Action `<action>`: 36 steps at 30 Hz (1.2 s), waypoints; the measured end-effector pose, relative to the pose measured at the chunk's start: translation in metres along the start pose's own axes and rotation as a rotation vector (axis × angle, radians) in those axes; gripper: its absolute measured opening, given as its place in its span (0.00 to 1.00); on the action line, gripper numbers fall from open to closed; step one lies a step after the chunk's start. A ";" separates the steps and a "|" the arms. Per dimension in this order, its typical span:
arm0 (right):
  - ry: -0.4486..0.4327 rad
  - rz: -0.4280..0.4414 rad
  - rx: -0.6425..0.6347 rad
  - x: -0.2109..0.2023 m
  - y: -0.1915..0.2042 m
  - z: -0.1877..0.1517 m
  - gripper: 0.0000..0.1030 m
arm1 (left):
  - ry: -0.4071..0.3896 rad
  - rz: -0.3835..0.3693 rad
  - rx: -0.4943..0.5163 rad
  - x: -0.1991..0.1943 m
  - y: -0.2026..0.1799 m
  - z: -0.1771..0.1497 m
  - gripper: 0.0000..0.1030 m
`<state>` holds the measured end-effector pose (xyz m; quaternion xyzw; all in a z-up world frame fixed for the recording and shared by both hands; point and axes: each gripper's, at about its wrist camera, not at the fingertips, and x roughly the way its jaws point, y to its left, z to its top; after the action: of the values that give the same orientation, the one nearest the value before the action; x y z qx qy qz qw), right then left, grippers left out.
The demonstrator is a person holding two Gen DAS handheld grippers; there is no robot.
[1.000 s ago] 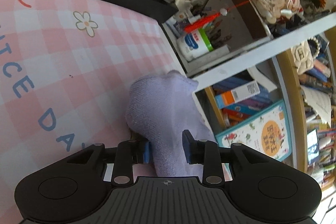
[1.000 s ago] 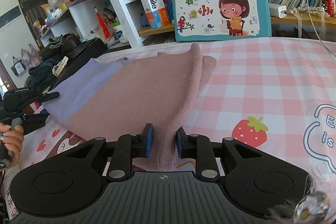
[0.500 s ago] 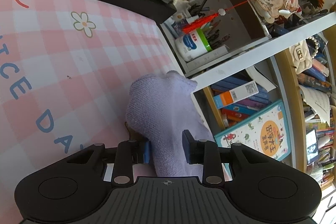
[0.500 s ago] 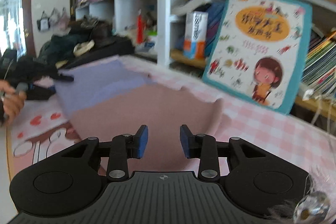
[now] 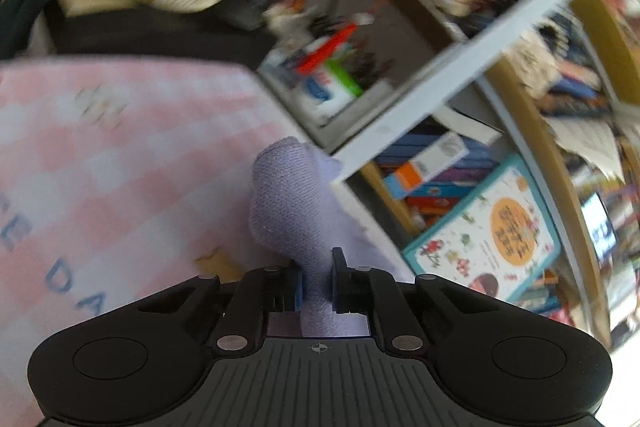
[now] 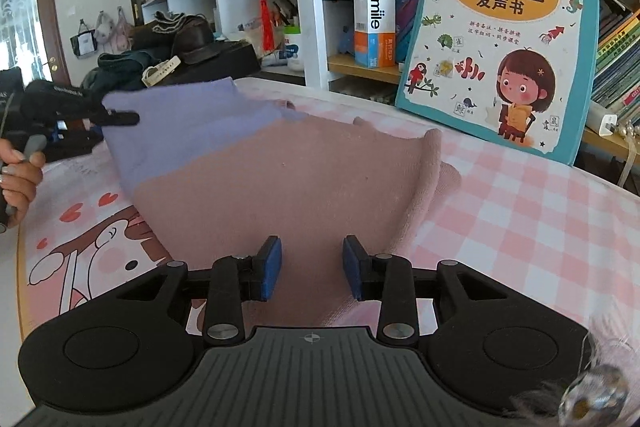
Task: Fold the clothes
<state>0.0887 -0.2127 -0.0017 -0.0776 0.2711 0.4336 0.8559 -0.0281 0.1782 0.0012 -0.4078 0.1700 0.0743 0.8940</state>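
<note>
Right now the left claw [image 5: 316,281] is pinching a bunched lilac corner of the one garment [image 6: 256,183], its jaws having just been closing on the cloth. That garment, lilac and dusty pink, is lying across the far edge of the bench [image 6: 520,219]. The right claw [image 6: 312,269] is hanging part open over the pink half, gripping nothing. One box [image 6: 374,23] is reading "usmile"; one picture book [image 6: 500,43] is leaning beside it.
</note>
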 end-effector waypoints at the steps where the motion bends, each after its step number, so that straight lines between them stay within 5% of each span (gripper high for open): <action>1: -0.001 -0.001 0.002 0.000 0.000 0.000 0.31 | -0.008 -0.010 0.043 -0.003 -0.010 0.001 0.10; 11: -0.004 -0.009 0.006 -0.001 0.001 0.000 0.32 | -0.044 -0.107 0.609 -0.013 -0.137 -0.038 0.10; 15: -0.003 -0.017 -0.001 -0.001 0.003 0.000 0.32 | 0.061 -0.164 0.834 0.006 -0.178 -0.085 0.12; 19: 0.002 -0.007 -0.003 -0.002 0.001 0.000 0.32 | 0.250 -0.190 1.008 0.037 -0.191 -0.137 0.20; 21: 0.009 0.006 -0.002 -0.004 -0.002 0.000 0.32 | 0.320 -0.173 1.054 0.049 -0.189 -0.157 0.20; 26: 0.016 0.069 0.035 -0.008 -0.015 -0.001 0.34 | 0.327 -0.178 1.013 0.049 -0.186 -0.155 0.23; 31: 0.012 0.105 0.059 -0.009 -0.018 -0.003 0.43 | 0.338 -0.274 0.904 0.035 -0.185 -0.140 0.65; 36: 0.018 0.138 0.057 -0.010 -0.016 -0.004 0.57 | 0.274 -0.409 0.847 0.006 -0.185 -0.122 0.74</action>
<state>0.0949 -0.2310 -0.0009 -0.0382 0.2956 0.4831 0.8233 -0.0023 -0.0354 0.0547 -0.0395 0.2179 -0.2327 0.9470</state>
